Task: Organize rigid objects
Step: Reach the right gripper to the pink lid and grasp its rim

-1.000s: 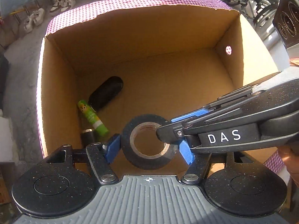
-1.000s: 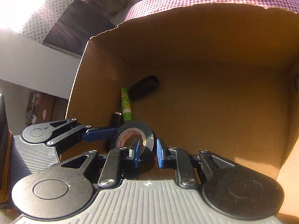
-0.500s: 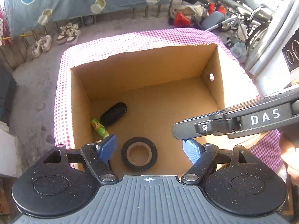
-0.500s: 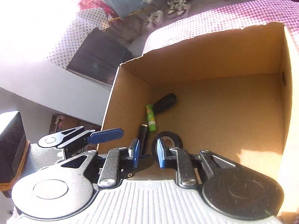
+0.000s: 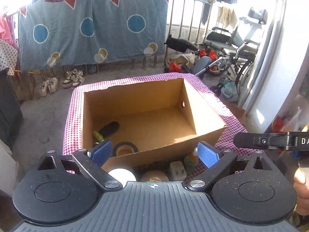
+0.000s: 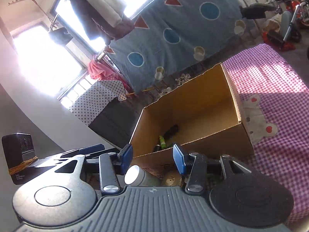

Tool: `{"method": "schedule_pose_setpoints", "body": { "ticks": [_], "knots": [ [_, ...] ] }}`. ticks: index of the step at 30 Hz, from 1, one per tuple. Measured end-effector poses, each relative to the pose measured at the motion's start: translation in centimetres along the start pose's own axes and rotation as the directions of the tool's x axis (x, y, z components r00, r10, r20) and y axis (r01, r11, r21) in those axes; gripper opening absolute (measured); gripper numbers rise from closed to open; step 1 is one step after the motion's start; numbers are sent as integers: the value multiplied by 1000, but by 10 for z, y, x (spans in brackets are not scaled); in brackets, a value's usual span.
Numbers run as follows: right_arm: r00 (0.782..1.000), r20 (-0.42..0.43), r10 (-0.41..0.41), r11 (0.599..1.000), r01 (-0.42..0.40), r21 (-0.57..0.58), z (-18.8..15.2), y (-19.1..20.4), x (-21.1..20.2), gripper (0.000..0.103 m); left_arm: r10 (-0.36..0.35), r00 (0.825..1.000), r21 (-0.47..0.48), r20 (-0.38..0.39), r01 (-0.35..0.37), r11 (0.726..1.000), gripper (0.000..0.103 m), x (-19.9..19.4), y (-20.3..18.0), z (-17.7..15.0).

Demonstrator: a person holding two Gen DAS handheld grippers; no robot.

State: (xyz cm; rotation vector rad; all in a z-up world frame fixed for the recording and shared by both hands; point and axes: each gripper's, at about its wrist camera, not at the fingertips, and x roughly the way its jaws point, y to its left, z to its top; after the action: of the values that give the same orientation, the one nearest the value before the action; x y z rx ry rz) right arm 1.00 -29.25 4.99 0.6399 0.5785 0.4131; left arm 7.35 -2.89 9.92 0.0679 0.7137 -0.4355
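Two grippers, both clear of the cardboard box [image 5: 204,135], nothing between the blue pads of either.

Left wrist view, left to right. Shoes [image 5: 50,84] on the floor by the railing, under a hanging blue cloth [image 5: 92,31] with circles and triangles. Box sits on a pink checked cloth [image 5: 229,114], open top. Inside, against its left wall: a black oblong case [image 5: 109,128], a green tube [image 5: 98,136] just beside it, a roll of black tape [image 5: 125,149] lying flat near the front wall. Left gripper [image 5: 154,152] spread wide, its jaws having just been opening, empty. In front of the box, seen between the pads: a white round cap [image 5: 121,175], a tan round object [image 5: 154,176], a pale block [image 5: 176,170], a small bottle [image 5: 191,157]; details too blurred to tell. Far right: the other gripper's black finger, a hand [image 5: 301,189] at the frame edge, a wheelchair [image 5: 231,48] beyond.

Right wrist view, left to right. Black device [image 6: 19,154] bound with a yellow band, then the left gripper's finger. Right gripper [image 6: 152,157] about half spread, jaws having just been opening, empty. Silver-capped canister [image 6: 135,175] below the left pad, outside the box. Case and green tube visible in the box's left part; tape mostly hidden by the front wall. Grey appliqué [image 6: 256,119] with red hearts on the cloth to the right.
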Motion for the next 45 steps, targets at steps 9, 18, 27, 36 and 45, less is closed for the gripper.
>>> {"method": "schedule_pose_setpoints", "body": {
  "ticks": [9, 18, 27, 36, 45],
  "knots": [
    [993, -94, -73, 997, 74, 9, -43, -21, 12, 49, 30, 991, -16, -133, -32, 999, 97, 14, -9, -64],
    [968, -237, -76, 997, 71, -31, -74, -12, 59, 49, 99, 969, 60, -228, -87, 994, 97, 47, -12, -96],
    [930, -337, -149, 982, 100, -160, -84, 11, 113, 48, 152, 952, 97, -265, -131, 987, 93, 77, -6, -116],
    [899, -378, -221, 962, 137, -237, -88, 20, 141, 34, 108, 953, 52, -283, -98, 994, 81, 80, -1, -121],
    [893, -366, -261, 950, 170, -263, -94, 16, 148, 12, 92, 957, 18, -277, -90, 996, 73, 80, -3, -118]
  ]
}}
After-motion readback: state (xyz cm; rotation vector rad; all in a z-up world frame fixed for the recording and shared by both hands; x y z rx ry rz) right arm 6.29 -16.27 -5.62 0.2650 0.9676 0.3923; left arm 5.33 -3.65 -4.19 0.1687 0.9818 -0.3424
